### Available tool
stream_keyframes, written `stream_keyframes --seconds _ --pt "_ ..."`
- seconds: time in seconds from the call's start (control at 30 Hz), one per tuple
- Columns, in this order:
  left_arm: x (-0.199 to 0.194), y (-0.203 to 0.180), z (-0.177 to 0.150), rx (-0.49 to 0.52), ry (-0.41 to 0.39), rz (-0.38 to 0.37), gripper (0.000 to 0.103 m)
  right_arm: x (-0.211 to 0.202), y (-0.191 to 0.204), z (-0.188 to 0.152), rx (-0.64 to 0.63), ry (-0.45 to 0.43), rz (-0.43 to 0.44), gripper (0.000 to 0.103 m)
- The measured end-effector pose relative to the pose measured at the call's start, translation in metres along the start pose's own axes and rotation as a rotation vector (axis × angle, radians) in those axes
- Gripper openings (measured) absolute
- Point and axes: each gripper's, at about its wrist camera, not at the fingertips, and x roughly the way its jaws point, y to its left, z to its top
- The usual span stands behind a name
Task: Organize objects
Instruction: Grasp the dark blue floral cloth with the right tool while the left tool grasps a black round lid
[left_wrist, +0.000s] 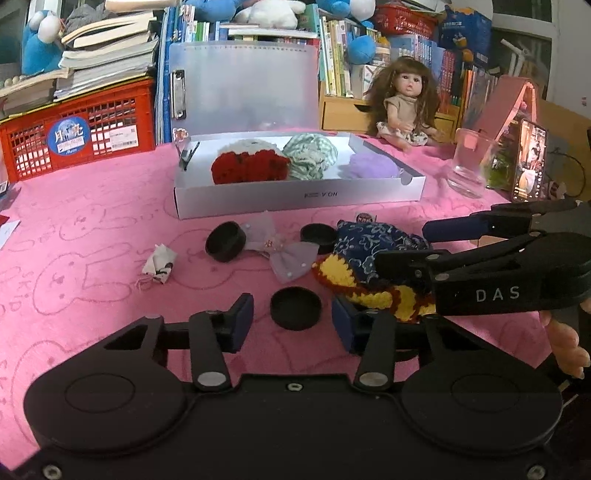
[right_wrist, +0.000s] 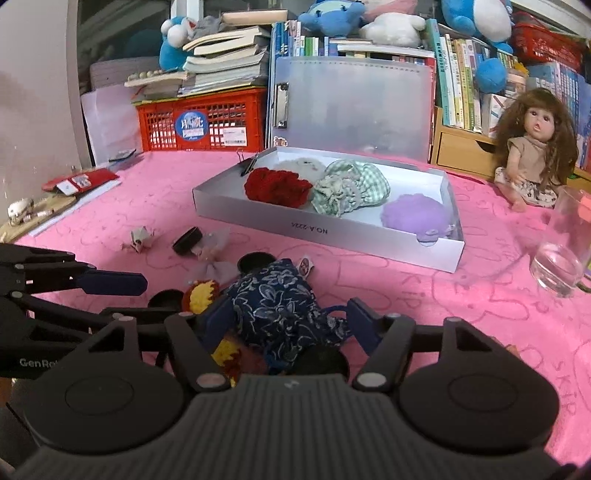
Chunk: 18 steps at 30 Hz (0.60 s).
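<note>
Left hand-held gripper (left_wrist: 291, 325) open around black cap (left_wrist: 295, 308), right hand-held gripper (right_wrist: 288, 325) open astride blue pouch (right_wrist: 280, 306), crochet piece (left_wrist: 369, 291) beside.

The white box (right_wrist: 332, 229) has "NO.A-2226" printed upside down on its front wall. The right gripper (left_wrist: 436, 254) says "DAS" on its side. The left gripper (right_wrist: 110, 291) shows "GenRo", cut off. The pink table cloth (right_wrist: 480, 306) has "SKIP" drawn on it.
</note>
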Motion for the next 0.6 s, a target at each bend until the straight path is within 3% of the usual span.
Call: stream_keyframes --seconds 0.13,0.5,0.6 --pt "0.003 0.001 -0.001 -0.005 -0.001 0.007 0.036 0.004 0.005 0.000 -0.038 0.005 -0.008 0.077" --pt "0.005 -0.001 -0.003 0.010 -0.005 0.008 0.036 0.019 0.014 0.002 -0.069 0.019 -0.001 0.073" --pt "0.005 -0.002 -0.002 0.012 -0.005 0.010 0.036 0.019 0.014 0.002 -0.066 0.015 0.004 0.063"
